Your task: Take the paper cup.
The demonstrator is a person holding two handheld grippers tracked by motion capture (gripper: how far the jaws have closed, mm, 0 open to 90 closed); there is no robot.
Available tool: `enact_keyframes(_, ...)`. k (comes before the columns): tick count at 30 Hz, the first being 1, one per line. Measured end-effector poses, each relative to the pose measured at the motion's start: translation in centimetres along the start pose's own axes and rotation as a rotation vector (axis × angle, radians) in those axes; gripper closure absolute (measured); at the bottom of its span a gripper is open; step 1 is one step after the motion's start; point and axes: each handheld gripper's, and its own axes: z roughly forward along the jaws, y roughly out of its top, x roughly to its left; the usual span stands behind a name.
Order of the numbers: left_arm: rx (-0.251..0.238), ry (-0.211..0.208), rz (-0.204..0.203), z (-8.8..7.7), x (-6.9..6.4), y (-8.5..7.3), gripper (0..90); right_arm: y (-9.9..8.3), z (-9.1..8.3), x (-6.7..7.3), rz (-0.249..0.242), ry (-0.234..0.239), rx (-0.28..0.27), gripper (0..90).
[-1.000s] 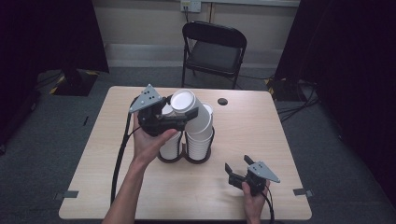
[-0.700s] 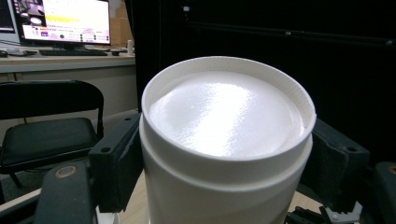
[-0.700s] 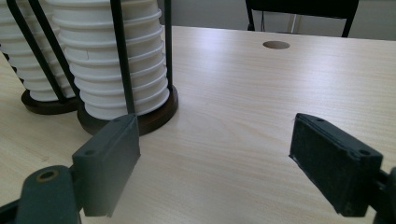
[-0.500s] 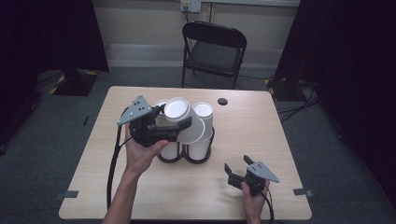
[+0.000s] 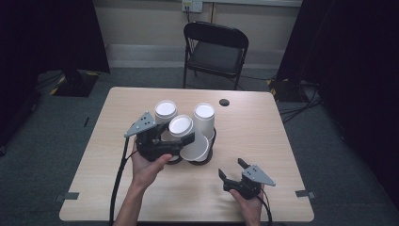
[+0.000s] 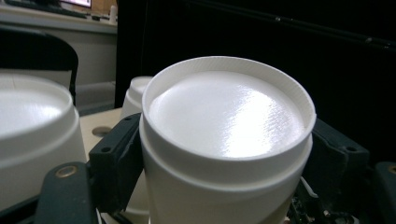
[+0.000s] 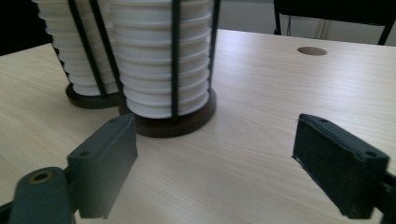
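Left hand-held gripper (image 5: 182, 141) is clamped on a plain white cup (image 5: 188, 139), tilted, just in front of the cup stacks (image 5: 204, 120) on the counter (image 5: 263, 127). No writing anywhere. Right hand-held gripper (image 5: 233, 174) sits wide open, empty.

In the high view the left hand-held gripper (image 5: 184, 139) and its cup (image 5: 189, 139) are hiding the front of the rack (image 5: 210, 141) near the desk's (image 5: 282, 141) middle. In the left gripper view the cup (image 6: 224, 144) is running off the bottom edge and covering most of both pads. In the right gripper view the cup stacks (image 7: 159, 56) are being cut off by the top edge.
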Motion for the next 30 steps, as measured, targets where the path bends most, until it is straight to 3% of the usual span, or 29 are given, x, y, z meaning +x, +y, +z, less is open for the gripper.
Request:
enact_keyframes(13, 0.061, -0.031, -0.142, 0.9, 1.4, -4.8, 22.3, 0.7, 0.7, 4.0, -0.052, 0.134, -0.046, 21.1)
enact_keyframes(16, 0.080, -0.040, -0.166, 1.3, 1.6, -5.9, 22.3, 0.7, 0.6, 4.4, -0.056, 0.155, -0.058, 25.5)
enact_keyframes(20, 0.070, -0.055, -0.210, 1.4, 1.7, -6.8, 22.3, 0.6, 0.5, 4.7, -0.062, 0.177, -0.090, 30.9)
enact_keyframes(23, 0.072, -0.034, -0.225, 1.4, 1.7, -7.2, 22.3, 0.6, 0.4, 5.0, -0.085, 0.182, -0.128, 31.4)
enact_keyframes(30, 0.078, -0.069, -0.261, 1.6, 1.6, -7.7, 22.3, 0.7, 0.5, 5.3, -0.107, 0.197, -0.178, 36.0)
